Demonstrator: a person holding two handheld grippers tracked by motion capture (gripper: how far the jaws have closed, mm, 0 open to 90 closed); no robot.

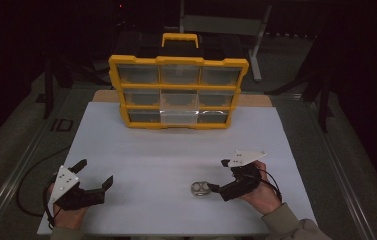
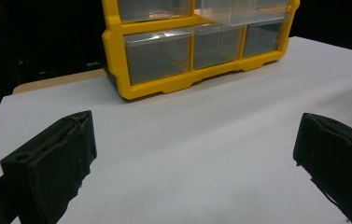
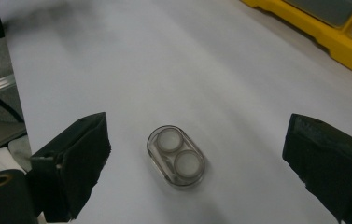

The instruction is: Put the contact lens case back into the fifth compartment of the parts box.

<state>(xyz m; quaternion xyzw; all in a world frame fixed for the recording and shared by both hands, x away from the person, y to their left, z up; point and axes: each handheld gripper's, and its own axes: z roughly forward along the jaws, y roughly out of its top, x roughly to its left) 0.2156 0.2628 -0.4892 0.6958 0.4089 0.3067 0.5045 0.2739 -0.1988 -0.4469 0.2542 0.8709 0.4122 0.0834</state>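
Overhead, the right claw [image 1: 218,176] is gaping wide just beside a small clear case [image 1: 201,189] lying on the white table [image 1: 141,150]; its own view is revealing two round white wells inside the case [image 3: 177,156]. Meanwhile the left claw [image 1: 94,172] is resting open, holding nothing, and facing the yellow drawer organizer [image 2: 173,51], whose clear drawers are looking bare.

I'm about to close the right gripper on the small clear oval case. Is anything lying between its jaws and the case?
Nothing visible. The right gripper stands open with the clear oval case on bare white table between its jaws, apart from both.
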